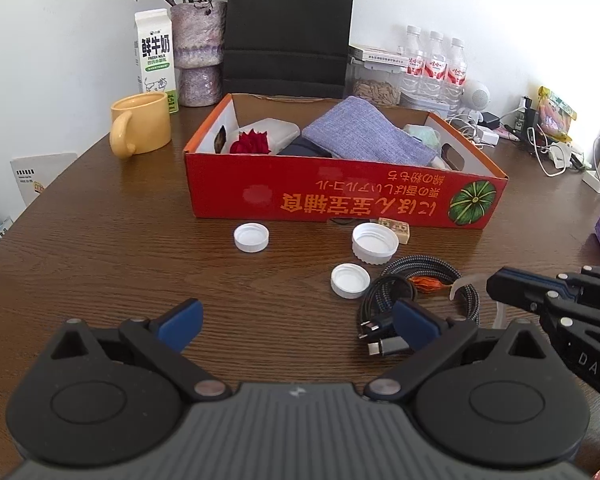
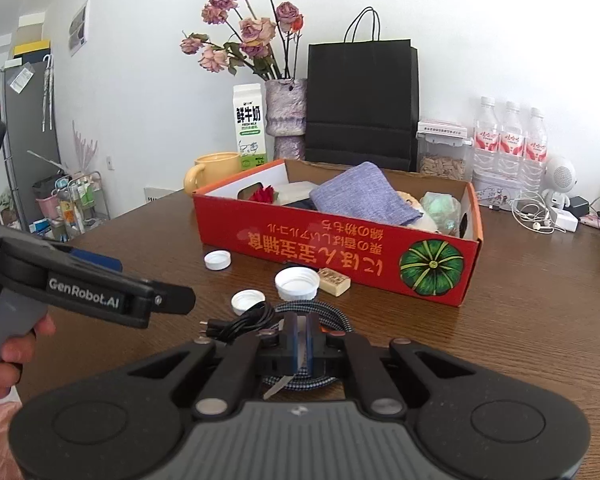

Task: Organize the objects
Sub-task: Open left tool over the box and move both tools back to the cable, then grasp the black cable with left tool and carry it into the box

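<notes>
Right tongs point(image 2: 301, 334) are clamped on a clear plastic strip point(image 2: 278, 388), left tongs point(image 1: 296, 320) spread empty; next, lift toward the red box point(image 2: 340, 252) ahead.

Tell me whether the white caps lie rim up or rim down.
Rim up: all three caps show their hollow insides.

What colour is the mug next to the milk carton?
Yellow. The mug shows best in the left wrist view, standing left of the red box.
</notes>
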The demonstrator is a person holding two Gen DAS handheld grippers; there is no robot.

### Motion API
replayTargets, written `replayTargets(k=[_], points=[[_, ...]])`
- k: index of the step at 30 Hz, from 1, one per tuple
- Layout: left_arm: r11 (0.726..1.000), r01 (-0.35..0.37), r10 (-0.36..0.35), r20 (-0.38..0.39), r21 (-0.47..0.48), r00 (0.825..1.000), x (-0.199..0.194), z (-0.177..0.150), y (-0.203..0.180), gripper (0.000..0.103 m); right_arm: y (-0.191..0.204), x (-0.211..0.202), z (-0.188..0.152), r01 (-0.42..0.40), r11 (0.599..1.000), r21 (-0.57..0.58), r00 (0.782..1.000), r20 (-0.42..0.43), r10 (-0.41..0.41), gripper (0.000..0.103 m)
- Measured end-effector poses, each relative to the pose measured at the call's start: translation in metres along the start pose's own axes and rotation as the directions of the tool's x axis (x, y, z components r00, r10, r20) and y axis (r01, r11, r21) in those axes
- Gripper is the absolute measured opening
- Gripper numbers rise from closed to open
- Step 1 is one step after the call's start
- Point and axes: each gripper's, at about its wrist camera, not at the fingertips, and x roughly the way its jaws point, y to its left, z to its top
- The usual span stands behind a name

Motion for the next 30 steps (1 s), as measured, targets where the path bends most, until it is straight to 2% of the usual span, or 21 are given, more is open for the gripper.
replayTargets(k=[6,11,14,16,19,20,30], points=[[0.998,0.056,-0.056,-0.050,-0.002,0.997,0.022,0.004,-0.017,0.103,-0.015,-0.001,0.003,0.019,1.000,0.019,1.000,0.021,-0.020,0.003],[0.997,0.067,-0.070,-0.095,-0.034,0.993,0.043,0.005,-0.024,0.103,-0.022,0.004,0.002,0.012,1.000,0.027,1.000,0.022,-0.013,0.003],[0.995,0.074,-0.081,-0.104,-0.063,0.991,0.049,0.003,-0.023,0.099,-0.024,0.005,0.001,0.009,0.999,0.032,1.000,0.022,-0.010,0.003],[0.996,0.073,-0.077,-0.094,-0.050,0.993,0.048,0.003,-0.025,0.089,-0.025,0.006,0.001,0.007,0.999,0.033,1.000,0.022,-0.007,0.003],[0.993,0.115,-0.118,-0.088,-0.039,0.989,0.044,0.004,-0.029,0.055,-0.026,0.008,0.000,0.003,0.999,0.036,1.000,0.023,-0.004,0.003],[0.990,0.135,-0.139,-0.090,-0.042,0.986,0.042,0.003,-0.030,0.040,-0.026,0.008,0.000,0.002,0.999,0.037,1.000,0.024,-0.003,0.003],[0.993,0.117,-0.118,-0.025,-0.009,0.993,0.019,0.005,-0.032,0.038,-0.020,0.002,0.002,0.006,1.000,0.031,0.999,0.037,-0.007,0.003]])
